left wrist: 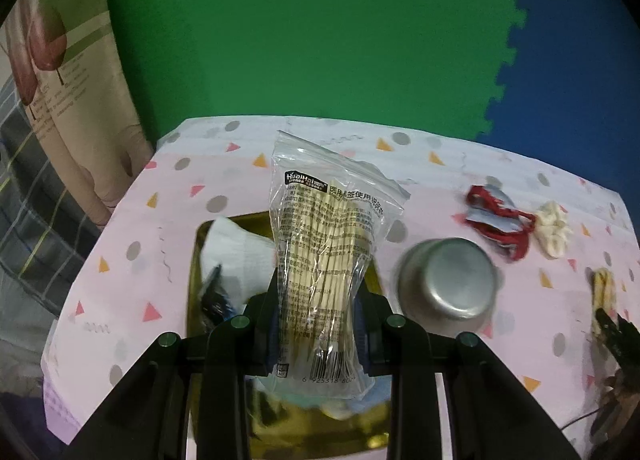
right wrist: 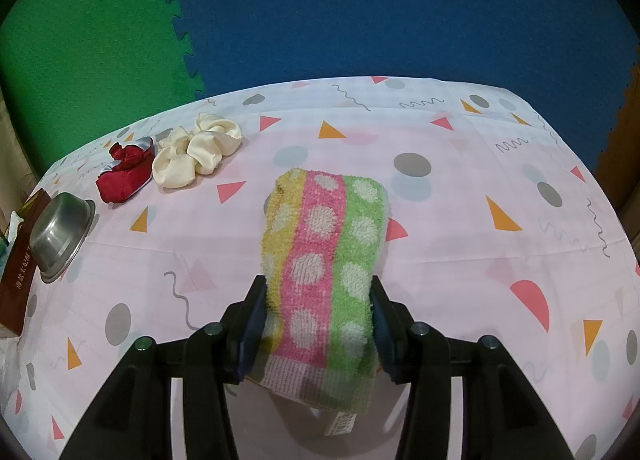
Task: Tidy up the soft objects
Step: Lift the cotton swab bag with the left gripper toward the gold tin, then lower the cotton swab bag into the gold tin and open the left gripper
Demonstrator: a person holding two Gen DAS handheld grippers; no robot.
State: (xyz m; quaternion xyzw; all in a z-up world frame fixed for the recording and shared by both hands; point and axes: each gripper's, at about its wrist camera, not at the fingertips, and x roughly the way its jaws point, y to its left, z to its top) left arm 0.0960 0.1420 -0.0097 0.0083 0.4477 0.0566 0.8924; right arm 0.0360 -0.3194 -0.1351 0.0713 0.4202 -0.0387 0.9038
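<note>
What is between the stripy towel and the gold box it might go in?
The steel bowl, upside down on the table, sits between the towel in the right gripper and the gold box. The left gripper also holds a swab bag over that box.

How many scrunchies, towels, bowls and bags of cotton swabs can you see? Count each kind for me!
Scrunchies: 2, red scrunchie and cream scrunchie
Towels: 1, striped towel in the right tool
Bowls: 1, upside-down metal bowl
Swab bags: 1, swab bag in the left tool
Total: 5
</note>
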